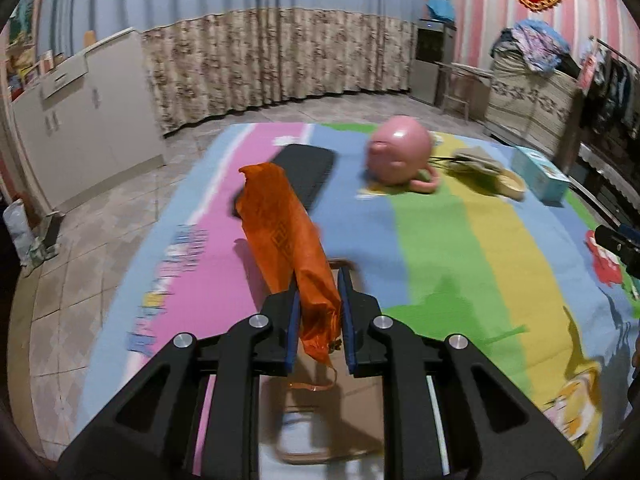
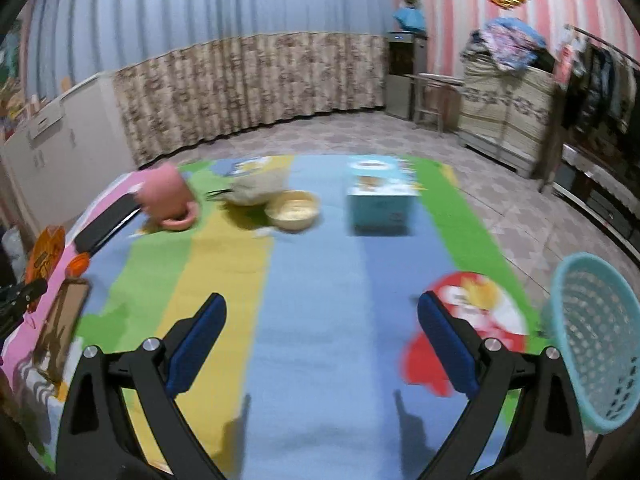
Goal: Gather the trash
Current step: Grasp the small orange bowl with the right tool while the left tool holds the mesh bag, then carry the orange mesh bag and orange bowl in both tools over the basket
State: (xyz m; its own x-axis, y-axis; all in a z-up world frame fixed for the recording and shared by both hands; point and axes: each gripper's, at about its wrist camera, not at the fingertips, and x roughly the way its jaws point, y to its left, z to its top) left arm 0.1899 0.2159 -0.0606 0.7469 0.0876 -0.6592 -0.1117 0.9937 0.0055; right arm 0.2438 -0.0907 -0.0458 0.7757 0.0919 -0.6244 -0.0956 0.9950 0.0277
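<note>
Orange wrapper sits clamped in my left claw, whose blue pads are drawn in close on the wrapper's lower end, so the long crinkled bag stands up and leans away to the left above the striped cloth that covers the desk. Beneath that claw I see a brown cardboard piece, blurred, lying on the cloth. Farther off on the desk lie a black keyboard, a pink piggy bank, a beige pouch, a small yellow bowl and a light-blue tissue box.

My right claw is spread wide, its two blue pads well apart, and I have nothing between them; it hovers over the blue stripe of the cloth. Just to its right a teal perforated basket stands at the desk's edge. From the right wrist view the orange wrapper shows at the far left, near the cardboard piece, with the tip of my left claw just below it. The bowl and the pouch touch each other there, with the tissue box apart to their right and the piggy bank to their left.
</note>
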